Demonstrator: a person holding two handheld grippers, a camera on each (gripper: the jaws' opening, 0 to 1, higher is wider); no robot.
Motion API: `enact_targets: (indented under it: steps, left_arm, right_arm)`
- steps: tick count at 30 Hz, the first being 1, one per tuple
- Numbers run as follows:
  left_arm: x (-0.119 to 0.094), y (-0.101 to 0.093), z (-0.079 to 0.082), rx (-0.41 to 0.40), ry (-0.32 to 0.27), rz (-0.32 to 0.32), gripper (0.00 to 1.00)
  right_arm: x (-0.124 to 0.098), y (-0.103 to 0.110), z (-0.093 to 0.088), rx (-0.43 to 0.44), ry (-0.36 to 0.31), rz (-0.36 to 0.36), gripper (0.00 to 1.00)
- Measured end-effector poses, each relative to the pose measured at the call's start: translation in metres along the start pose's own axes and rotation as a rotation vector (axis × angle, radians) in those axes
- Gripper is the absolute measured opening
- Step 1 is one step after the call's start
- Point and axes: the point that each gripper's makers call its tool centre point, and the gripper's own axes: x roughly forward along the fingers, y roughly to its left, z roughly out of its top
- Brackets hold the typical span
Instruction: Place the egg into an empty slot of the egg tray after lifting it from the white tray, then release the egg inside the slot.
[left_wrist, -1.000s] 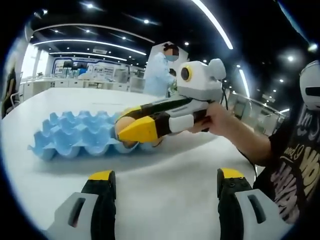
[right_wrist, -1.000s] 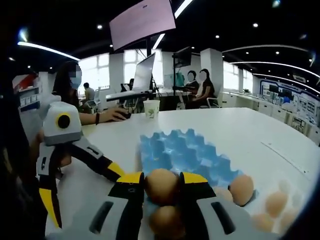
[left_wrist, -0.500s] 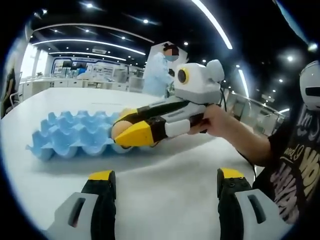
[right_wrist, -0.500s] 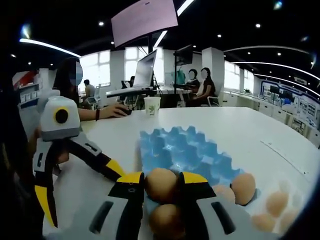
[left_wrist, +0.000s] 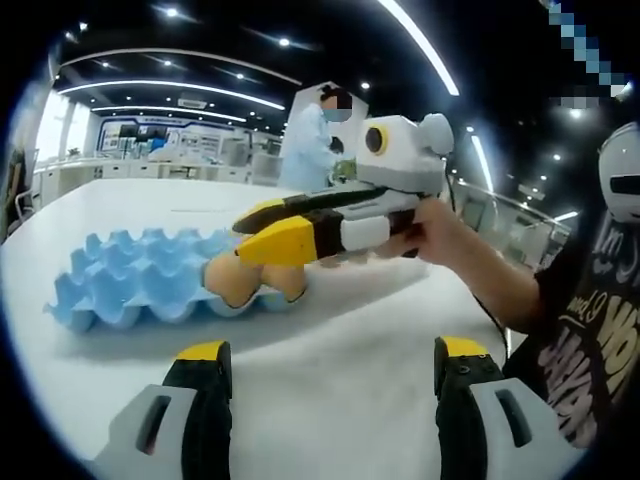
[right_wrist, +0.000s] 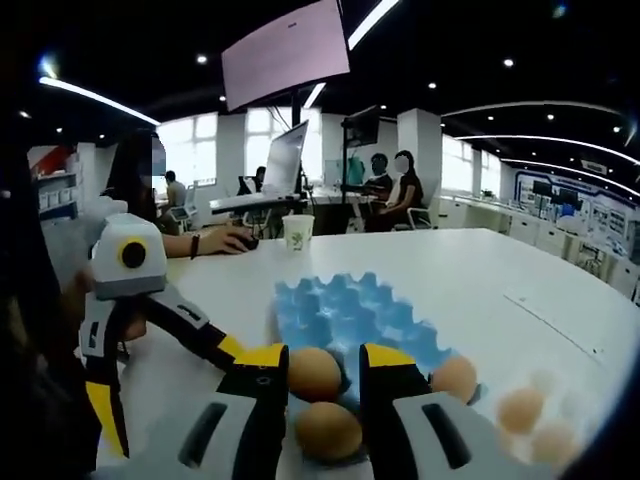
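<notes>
The blue egg tray (left_wrist: 130, 280) lies on the white table, with two brown eggs (left_wrist: 235, 281) in its near end slots. My right gripper (left_wrist: 255, 235) hovers just above those eggs, open, nothing between its jaws. In the right gripper view my right gripper (right_wrist: 325, 355) looks down on an egg (right_wrist: 315, 372) sitting in a slot of the egg tray (right_wrist: 345, 310), with another egg (right_wrist: 328, 430) nearer and a third (right_wrist: 455, 378) to the right. Blurred eggs (right_wrist: 520, 408) lie on the white tray at the lower right. My left gripper (left_wrist: 332, 350) is open over bare table.
A person's hand (left_wrist: 440, 235) holds the right gripper. The left gripper (right_wrist: 170, 390) stands left of the egg tray. A paper cup (right_wrist: 297, 232) sits at the table's far edge, with seated people and monitors behind. A person in light clothes (left_wrist: 315, 145) stands beyond the table.
My right gripper has let go of the egg and risen above the tray; the egg now rests in a slot. The left gripper has stayed put.
</notes>
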Motion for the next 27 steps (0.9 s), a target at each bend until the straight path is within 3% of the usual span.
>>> enact_targets:
  steps: [11, 27]
  left_arm:
    - [0.012, -0.011, 0.003, 0.016, 0.010, -0.031, 0.85]
    - [0.015, -0.017, 0.003, 0.032, 0.015, -0.035, 0.86]
  right_arm:
    - [-0.041, -0.021, -0.004, 0.008, -0.016, -0.079, 0.29]
    - [-0.074, -0.038, -0.018, 0.024, -0.002, -0.154, 0.34]
